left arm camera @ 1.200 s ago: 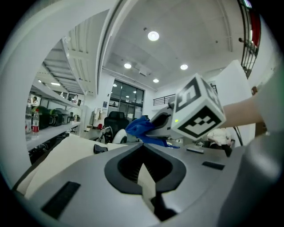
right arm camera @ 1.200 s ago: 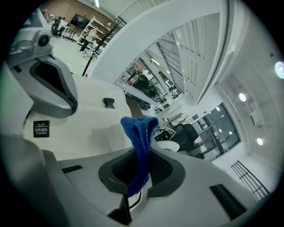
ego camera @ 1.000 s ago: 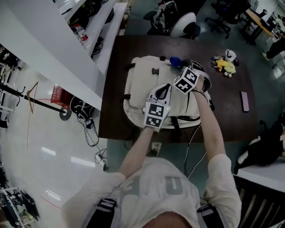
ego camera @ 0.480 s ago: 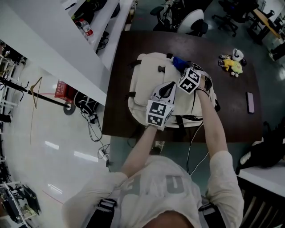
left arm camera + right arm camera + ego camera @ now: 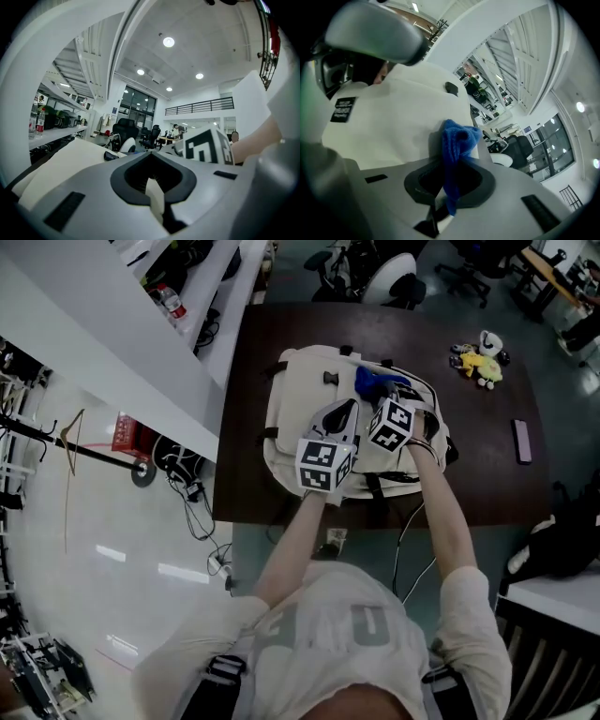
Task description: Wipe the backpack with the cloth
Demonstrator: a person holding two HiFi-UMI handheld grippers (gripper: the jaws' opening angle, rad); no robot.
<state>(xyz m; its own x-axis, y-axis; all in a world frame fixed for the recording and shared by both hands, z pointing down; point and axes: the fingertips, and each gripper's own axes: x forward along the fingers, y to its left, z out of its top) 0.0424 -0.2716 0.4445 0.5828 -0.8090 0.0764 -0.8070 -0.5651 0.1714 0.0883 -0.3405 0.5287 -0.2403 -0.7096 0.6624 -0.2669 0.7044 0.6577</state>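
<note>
Right gripper clenched on the blue cloth. Cloth has slid from the backpack top edge toward its middle: wiping stroke likely under way. Left gripper jaws pressed together, resting on the backpack's near half, probably steadying it

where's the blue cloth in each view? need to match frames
Head view: blue cloth upper centre, on the backpack, just ahead of the right hand-held gripper.
Left gripper view: not clearly in it.
Right gripper view: centre, clamped between the jaws.
Shared landmark: the backpack's black buckle.
</note>
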